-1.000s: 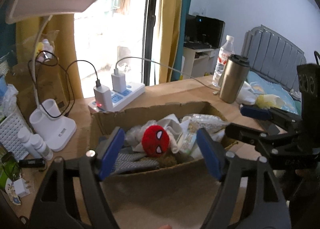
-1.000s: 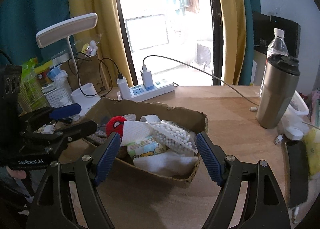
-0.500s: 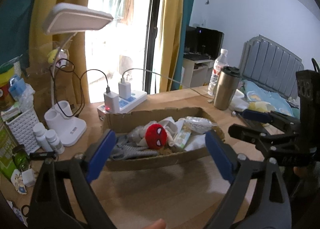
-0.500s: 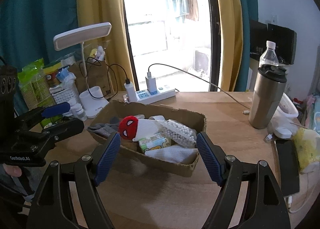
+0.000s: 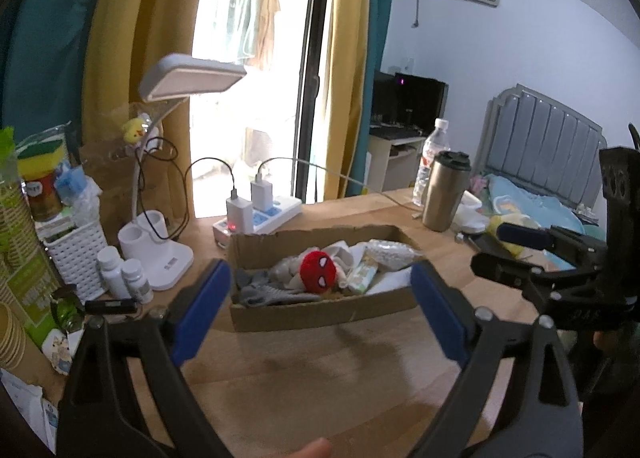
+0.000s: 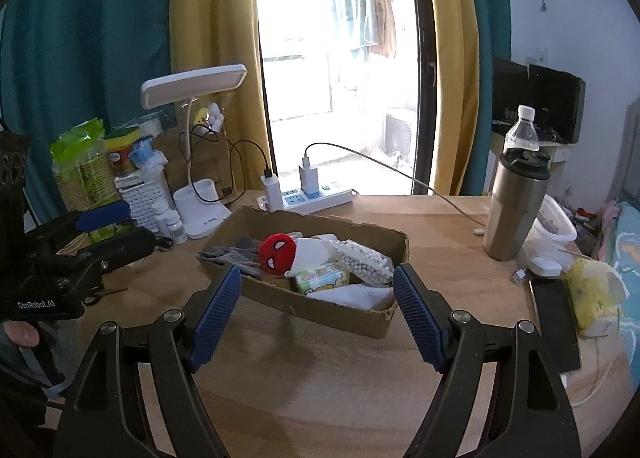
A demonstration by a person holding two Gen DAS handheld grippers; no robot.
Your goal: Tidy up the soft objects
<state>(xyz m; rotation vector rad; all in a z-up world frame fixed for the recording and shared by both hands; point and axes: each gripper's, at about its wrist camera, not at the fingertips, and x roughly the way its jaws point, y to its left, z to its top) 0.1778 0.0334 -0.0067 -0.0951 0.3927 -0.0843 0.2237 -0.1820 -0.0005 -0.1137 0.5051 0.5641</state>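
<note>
Cardboard box, shallow and open-topped with a ragged rim, sits near the middle of the wooden bench, just in front of the white power strip at the far edge by the window. Inside it lie the soft things: a red spider-mask plush ball about mid-box, grey knitted gloves at the end toward the desk lamp, a clear bag of white beads and a green-and-yellow tissue pack toward the other end, and a folded white cloth in the near corner. A steel tumbler and a water bottle stand at the bench's right side; a white slotted basket and two small white bottles stand at its left. The left tongs have just been spreading and stand released, nothing between them, short of the box. The right tongs are likewise spread wide and empty, on the near side of the box.
</note>
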